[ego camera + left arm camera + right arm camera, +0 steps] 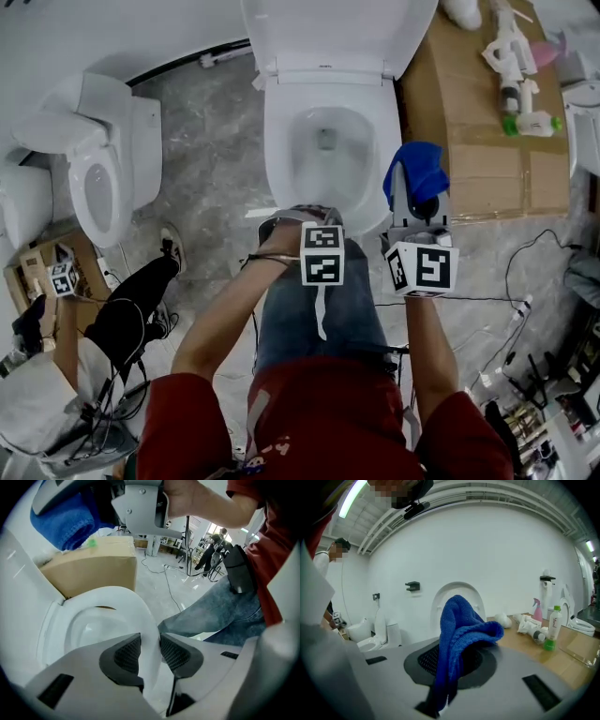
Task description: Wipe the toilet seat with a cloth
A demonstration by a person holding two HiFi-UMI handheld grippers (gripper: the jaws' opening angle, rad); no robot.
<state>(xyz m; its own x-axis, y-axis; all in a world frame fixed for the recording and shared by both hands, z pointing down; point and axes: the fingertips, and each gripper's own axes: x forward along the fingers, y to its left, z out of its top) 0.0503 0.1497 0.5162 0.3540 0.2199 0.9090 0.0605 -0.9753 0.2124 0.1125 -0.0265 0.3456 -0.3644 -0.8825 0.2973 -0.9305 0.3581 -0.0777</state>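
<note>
Left gripper (150, 652): jaws spread, straddled front rim of toilet seat (133, 603), no clamping seen. Right gripper (452, 662): jaws pinched blue cloth (457, 625), held by seat's right edge. Lid (337, 28) stood raised.

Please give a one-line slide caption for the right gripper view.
Right gripper clamps a blue cloth, pointing toward the raised toilet lid; bottles on cardboard at right.
</note>
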